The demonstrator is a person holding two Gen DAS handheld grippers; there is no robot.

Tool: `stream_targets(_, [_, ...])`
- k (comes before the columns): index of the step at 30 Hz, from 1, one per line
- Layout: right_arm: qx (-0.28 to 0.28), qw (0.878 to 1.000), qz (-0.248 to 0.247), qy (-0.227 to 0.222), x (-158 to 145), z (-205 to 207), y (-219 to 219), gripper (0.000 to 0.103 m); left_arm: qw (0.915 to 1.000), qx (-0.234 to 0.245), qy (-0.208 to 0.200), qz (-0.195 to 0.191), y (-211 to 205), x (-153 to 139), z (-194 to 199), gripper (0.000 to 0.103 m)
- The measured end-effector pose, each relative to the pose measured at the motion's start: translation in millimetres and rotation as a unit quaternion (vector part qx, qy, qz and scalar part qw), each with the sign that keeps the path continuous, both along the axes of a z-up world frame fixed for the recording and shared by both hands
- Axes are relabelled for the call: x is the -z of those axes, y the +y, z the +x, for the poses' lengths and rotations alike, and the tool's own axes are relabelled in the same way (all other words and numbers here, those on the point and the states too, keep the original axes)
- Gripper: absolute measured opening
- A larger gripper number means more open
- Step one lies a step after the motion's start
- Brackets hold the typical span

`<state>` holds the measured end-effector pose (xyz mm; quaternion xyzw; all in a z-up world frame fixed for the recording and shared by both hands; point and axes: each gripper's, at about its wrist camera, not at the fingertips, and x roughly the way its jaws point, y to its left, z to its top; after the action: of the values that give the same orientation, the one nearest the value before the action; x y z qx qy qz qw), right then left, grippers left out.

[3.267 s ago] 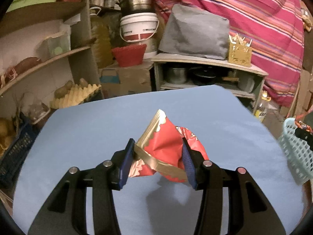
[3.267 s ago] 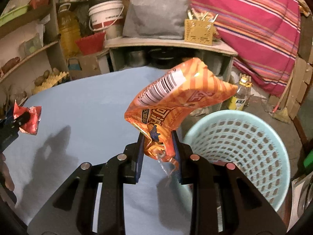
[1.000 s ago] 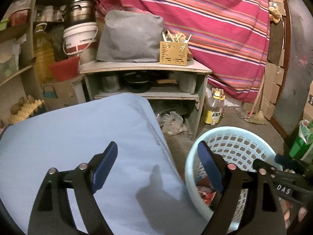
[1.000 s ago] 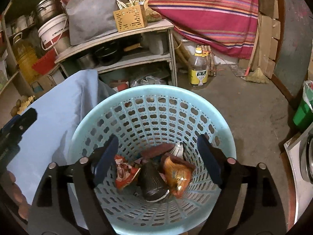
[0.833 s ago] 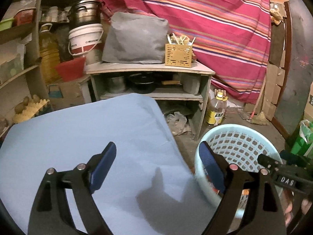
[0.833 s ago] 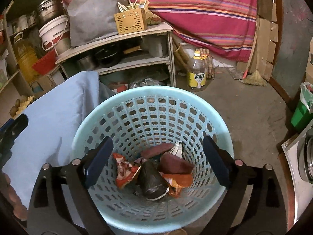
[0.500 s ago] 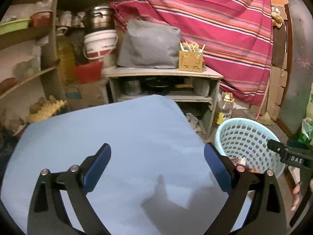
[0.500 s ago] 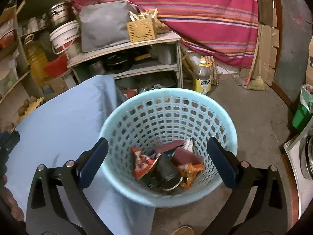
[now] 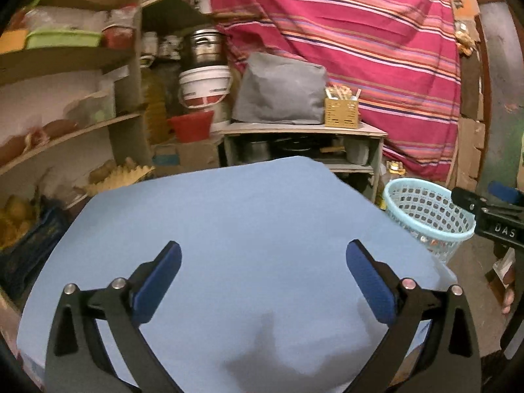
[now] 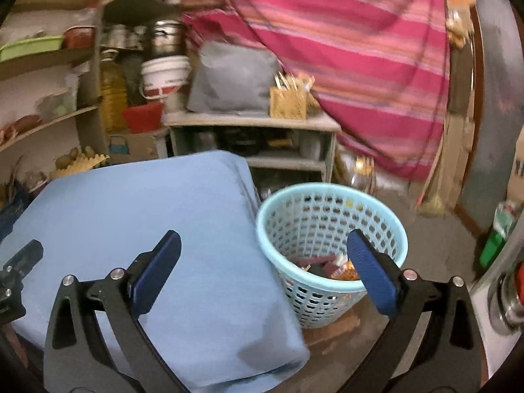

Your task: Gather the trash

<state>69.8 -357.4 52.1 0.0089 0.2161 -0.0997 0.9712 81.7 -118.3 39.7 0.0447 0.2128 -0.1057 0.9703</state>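
Blue cloth [image 9: 249, 216] stretched smooth across the table, soft rounded corners, a dim shadow near the front edge, and nothing lying on it. Left gripper [image 9: 262, 281] hangs over the middle of that cloth, jaws opening to their widest with nothing between them, blue ribbed pads [image 9: 157, 281] on black arms. Right gripper [image 10: 262, 268] straddles the table's right edge, spread just as wide and empty, its right finger in line with the basket [image 10: 330, 196]. That basket is pale blue plastic, round, punched with holes, standing on the bare gritty floor just beside the table. Down inside it sits the trash [image 10: 340, 270], crumpled orange and dark red wrappers. Behind: rough wooden shelves [image 9: 82, 131], a white bucket [image 9: 204, 85], a grey cushion [image 9: 281, 91], a pink striped curtain [image 9: 376, 39]
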Motion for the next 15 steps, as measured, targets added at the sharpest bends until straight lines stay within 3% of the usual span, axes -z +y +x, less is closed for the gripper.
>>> stream_targets(3, [-0.007,0.999,-0.022,-0.024,5.3,-16.9,27.5,0.099,0.9997,-0.018,0.009,-0.015,21.0,7.1,-13.8,0.098])
stream_targets(9, [-0.059,0.997,0.047,0.008,41.0,-25.1,52.0,0.099,0.9984,-0.053,-0.018,-0.011,52.0,19.4,-42.4,0.098])
stream_targets(15, [-0.057,0.998,0.039,0.001,59.8,-37.6,78.0,0.099,0.9971,-0.074,-0.005,-0.017,76.7,35.7,-52.9,0.098])
